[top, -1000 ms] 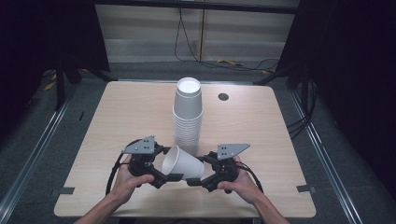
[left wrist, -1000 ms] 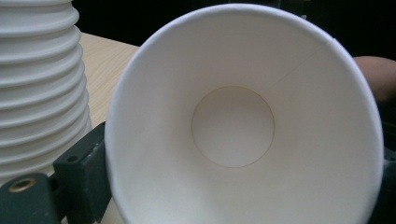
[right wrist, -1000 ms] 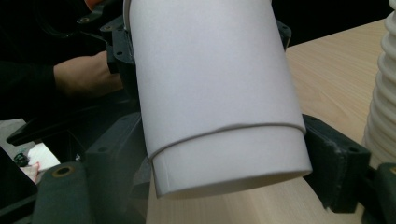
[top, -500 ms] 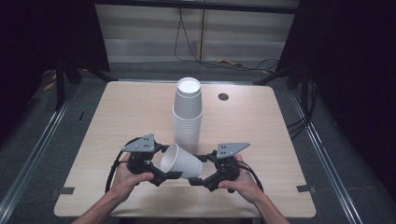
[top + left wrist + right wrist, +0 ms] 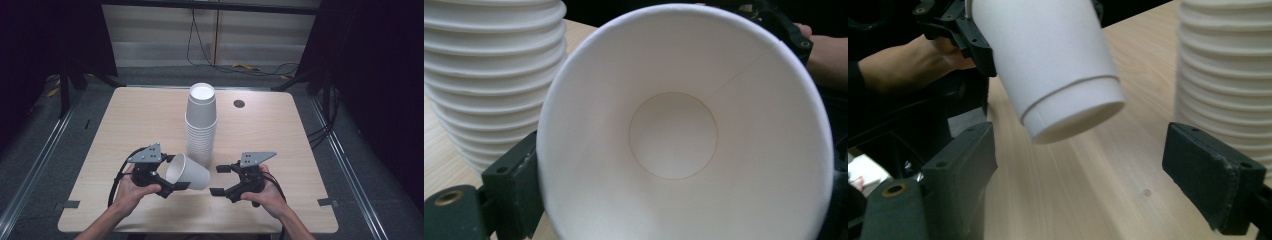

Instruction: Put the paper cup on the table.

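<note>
From the high view, a single white paper cup (image 5: 188, 173) lay on its side above the near part of the wooden table (image 5: 135, 115), clamped at its mouth end by the left gripper (image 5: 171, 176), with its base pointing toward the right gripper (image 5: 220, 180). That right gripper sat just beside the cup's base with its jaws spread apart and nothing between them. A tall stack of cups (image 5: 201, 125), mouths down, stood upright near the middle of the table, just behind the held cup. In the left gripper view, the cup (image 5: 684, 135) opened straight toward the camera, its round bottom visible deep inside, and a black jaw pressed against its rim on the left side; the stack (image 5: 494, 80) rose just beside it at the left. In the right gripper view, the two black jaws stood wide apart and empty, the cup's (image 5: 1058, 70) base hung tilted above the tabletop (image 5: 1088, 190) between and beyond them, held from the far end by the left gripper (image 5: 973, 40), and the stack (image 5: 1228, 70) stood at the right.
</note>
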The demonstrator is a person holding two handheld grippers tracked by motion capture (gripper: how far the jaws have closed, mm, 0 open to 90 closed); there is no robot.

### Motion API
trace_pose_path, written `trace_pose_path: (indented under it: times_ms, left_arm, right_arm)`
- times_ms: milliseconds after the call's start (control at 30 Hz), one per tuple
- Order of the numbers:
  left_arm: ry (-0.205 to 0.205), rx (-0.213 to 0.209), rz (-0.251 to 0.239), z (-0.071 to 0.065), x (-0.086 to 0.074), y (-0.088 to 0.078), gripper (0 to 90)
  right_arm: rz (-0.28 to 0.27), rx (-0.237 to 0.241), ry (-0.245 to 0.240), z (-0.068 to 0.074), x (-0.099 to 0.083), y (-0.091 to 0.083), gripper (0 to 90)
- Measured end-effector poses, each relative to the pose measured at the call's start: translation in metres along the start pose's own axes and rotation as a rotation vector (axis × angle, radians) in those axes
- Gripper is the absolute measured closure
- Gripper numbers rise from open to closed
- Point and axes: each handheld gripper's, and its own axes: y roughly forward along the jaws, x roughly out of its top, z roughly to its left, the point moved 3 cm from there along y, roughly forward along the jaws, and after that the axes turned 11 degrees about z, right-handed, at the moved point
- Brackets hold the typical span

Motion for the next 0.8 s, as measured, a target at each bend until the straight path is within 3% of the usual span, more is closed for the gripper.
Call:
trace_pose_path:
  times_ms: [267,433,800]
  left_arm:
    - [-0.039,0.025,0.047,0.008,-0.002,-0.009,8.6]
    - [-0.064,0.034,0.042,0.017,-0.005,-0.017,8.6]
    - [-0.128,0.139,0.016,0.03,-0.011,-0.035,8.6]
  right_arm:
    - [-0.045,-0.07,0.017,-0.008,-0.003,-0.012,13.9]
    - [-0.054,-0.126,0.038,-0.017,-0.008,-0.02,14.0]
    - [-0.057,-0.263,0.073,-0.027,-0.013,-0.027,13.9]
